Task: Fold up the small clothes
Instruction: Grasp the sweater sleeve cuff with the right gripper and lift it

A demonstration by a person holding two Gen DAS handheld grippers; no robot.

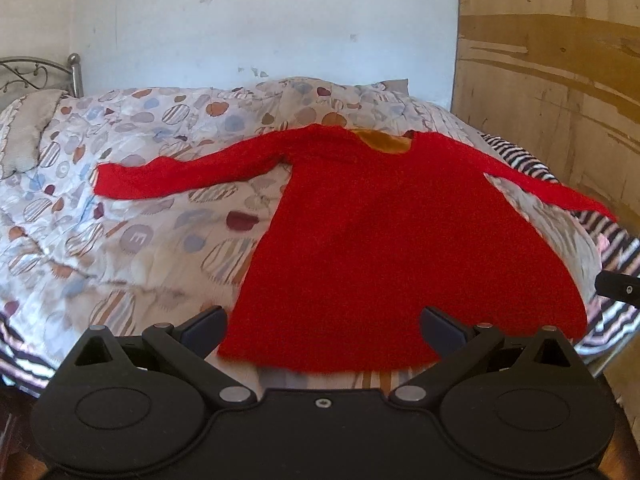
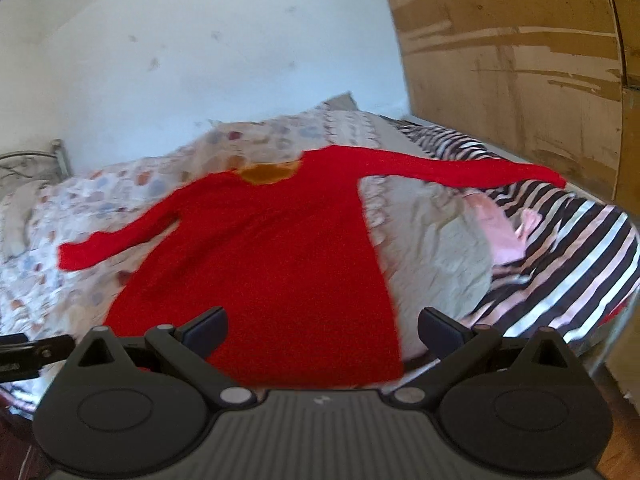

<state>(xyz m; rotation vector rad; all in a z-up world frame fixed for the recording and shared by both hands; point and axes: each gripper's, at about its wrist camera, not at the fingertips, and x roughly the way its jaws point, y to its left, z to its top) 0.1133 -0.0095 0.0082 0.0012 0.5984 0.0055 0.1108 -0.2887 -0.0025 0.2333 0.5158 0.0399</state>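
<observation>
A red long-sleeved garment (image 1: 384,240) lies spread flat on a bed, hem toward the cameras and neckline toward the far wall, with an orange-brown lining (image 1: 386,140) showing inside the neck opening. Both sleeves are stretched out to the sides: the left sleeve (image 1: 180,174) runs across a quilt printed with striped and coloured circles (image 1: 120,200), while the right sleeve (image 2: 460,168) reaches out over a black, white and pink striped sheet (image 2: 560,248) at the bed's edge. Beside the body of the garment on that side, a pale plain stretch of bedding (image 2: 432,240) lies rumpled, with a fold of pink cloth (image 2: 504,232) just past it. The left gripper (image 1: 324,326) hangs at the hem with its jaws spread wide, the two dark fingertips flanking the lower edge of the fabric and holding nothing. The right gripper (image 2: 322,326) is likewise spread wide and empty, poised above the hem's right-hand portion; whether either set of fingertips touches the cloth cannot be told. Each gripper shows at the edge of the other's view, the right one as a black part (image 1: 618,286) at the far right of the left wrist camera. A grey pillow (image 1: 28,132) rests at the head of the bed beside a metal bedframe with scrollwork (image 1: 44,74). Behind the bed stands a scuffed white wall (image 1: 260,20), and along the bed's right side a worn wooden panel (image 1: 552,80) rises. The right wrist view is slightly blurred.
</observation>
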